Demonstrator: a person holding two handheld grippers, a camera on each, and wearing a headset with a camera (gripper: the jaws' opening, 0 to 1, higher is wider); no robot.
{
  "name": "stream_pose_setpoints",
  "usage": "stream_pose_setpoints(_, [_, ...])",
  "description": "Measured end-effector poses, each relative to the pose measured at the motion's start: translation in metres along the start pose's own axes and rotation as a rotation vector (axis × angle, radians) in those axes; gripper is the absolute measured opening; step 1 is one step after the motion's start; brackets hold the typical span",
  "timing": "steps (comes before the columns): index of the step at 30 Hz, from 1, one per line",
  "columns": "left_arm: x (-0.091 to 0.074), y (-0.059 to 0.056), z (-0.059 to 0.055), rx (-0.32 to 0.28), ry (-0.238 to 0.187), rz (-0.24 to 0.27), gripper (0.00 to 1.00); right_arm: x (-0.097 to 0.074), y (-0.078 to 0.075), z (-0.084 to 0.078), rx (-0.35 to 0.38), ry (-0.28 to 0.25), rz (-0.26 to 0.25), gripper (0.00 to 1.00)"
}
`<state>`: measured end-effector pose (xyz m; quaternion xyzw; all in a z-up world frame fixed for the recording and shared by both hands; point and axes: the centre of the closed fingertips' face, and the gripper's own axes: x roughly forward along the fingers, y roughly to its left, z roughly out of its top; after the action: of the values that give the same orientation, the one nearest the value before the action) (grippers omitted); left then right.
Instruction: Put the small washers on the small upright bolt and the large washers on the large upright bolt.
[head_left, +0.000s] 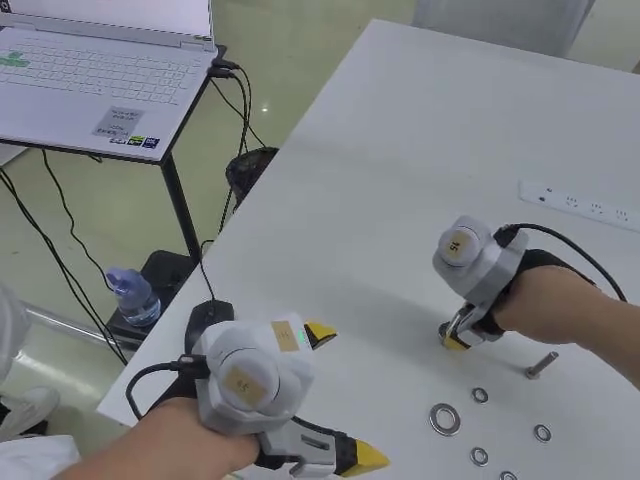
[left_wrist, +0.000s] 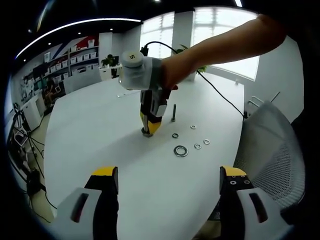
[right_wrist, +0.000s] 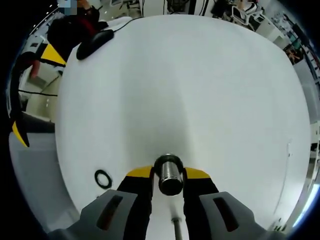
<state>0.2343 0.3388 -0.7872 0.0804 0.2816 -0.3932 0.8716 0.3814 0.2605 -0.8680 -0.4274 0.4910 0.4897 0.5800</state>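
Large bolt clenched between the fingers of the right gripper, which points down at the counter. Bolt stands upright on the counter, long axis in line with the fingers, threaded end facing up into the right gripper view. Small bolt stands upright nearby, not touching. Large washer and small washers lie flat on the counter near both bolts. Left gripper sits at the near counter edge, fingers spread wide, holding nothing.
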Motion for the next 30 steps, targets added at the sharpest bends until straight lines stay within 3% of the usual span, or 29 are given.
stream_pose_setpoints(11, [-0.001,-0.008,-0.001,-0.016,0.000,-0.013,0.80,-0.001,0.001,-0.001,-0.017,-0.011,0.012,0.25])
stream_pose_setpoints(19, [-0.002,-0.008,-0.003,-0.017,0.005,-0.012,0.80,-0.008,-0.005,0.000,-0.004,-0.049,0.022,0.36])
stream_pose_setpoints(30, [-0.001,-0.008,0.001,-0.002,0.003,-0.013,0.81,-0.031,-0.001,-0.003,-0.041,-0.092,0.022,0.42])
